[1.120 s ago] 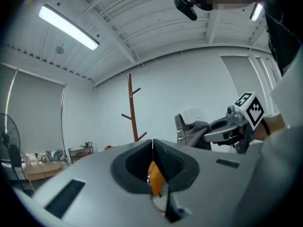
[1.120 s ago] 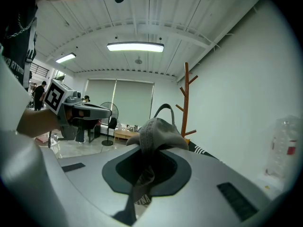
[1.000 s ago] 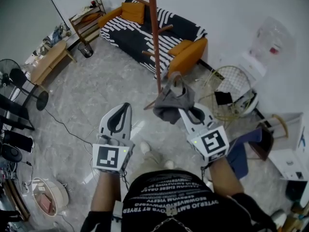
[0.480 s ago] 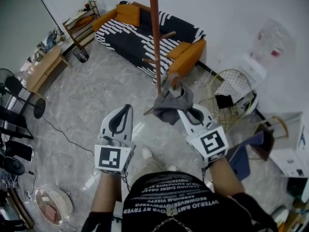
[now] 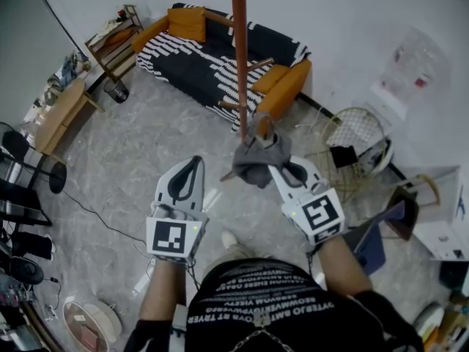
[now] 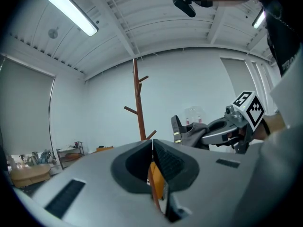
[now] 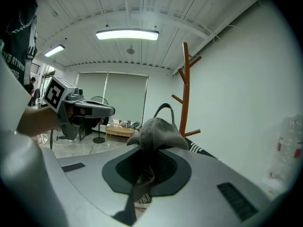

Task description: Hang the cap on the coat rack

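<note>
Two grippers face the coat rack (image 5: 239,64), its pole rising just ahead of us, with bare grey floor (image 5: 146,160) open to the left (a striped sofa (image 5: 212,57) stands behind it by the wall). A wire basket (image 5: 352,134) crowds the right. Our right gripper (image 5: 277,169) is clamped on the grey cap (image 5: 260,156), which bunches above its jaws in front of the pole, on no peg. Our left gripper (image 5: 193,161), jaws pressed together on nothing, sits apart to the cap's left.
</note>
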The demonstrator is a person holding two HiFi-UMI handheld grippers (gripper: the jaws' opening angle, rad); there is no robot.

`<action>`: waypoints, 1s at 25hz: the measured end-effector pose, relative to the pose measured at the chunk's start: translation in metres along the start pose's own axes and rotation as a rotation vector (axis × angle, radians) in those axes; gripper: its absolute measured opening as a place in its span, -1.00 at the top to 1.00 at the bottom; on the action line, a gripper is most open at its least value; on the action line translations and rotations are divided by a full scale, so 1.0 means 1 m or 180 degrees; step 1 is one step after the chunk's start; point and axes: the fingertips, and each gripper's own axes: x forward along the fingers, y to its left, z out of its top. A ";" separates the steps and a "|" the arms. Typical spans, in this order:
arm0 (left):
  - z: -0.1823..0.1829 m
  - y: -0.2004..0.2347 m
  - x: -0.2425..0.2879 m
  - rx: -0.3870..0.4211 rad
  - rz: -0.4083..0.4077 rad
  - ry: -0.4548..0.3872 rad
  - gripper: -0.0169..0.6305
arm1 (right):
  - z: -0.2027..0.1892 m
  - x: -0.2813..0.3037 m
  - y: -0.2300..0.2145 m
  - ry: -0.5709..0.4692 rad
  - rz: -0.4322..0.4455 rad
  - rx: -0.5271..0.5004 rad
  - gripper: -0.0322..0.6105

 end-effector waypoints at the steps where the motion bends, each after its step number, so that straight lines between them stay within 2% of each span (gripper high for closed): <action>1: 0.001 0.006 0.004 0.0003 -0.0020 -0.0004 0.94 | 0.001 0.006 -0.001 0.0011 -0.0017 0.0009 0.84; 13: -0.009 0.060 0.039 0.0029 -0.0257 -0.0047 0.94 | -0.002 0.070 -0.007 0.0170 -0.0249 0.0102 0.84; 18: -0.016 0.069 0.050 0.0024 -0.0307 -0.0027 0.94 | -0.011 0.088 -0.009 0.0233 -0.0284 0.0155 0.84; 25: -0.024 0.074 0.074 0.0012 -0.0288 0.0047 0.94 | -0.036 0.114 -0.034 0.0384 -0.0242 0.0195 0.84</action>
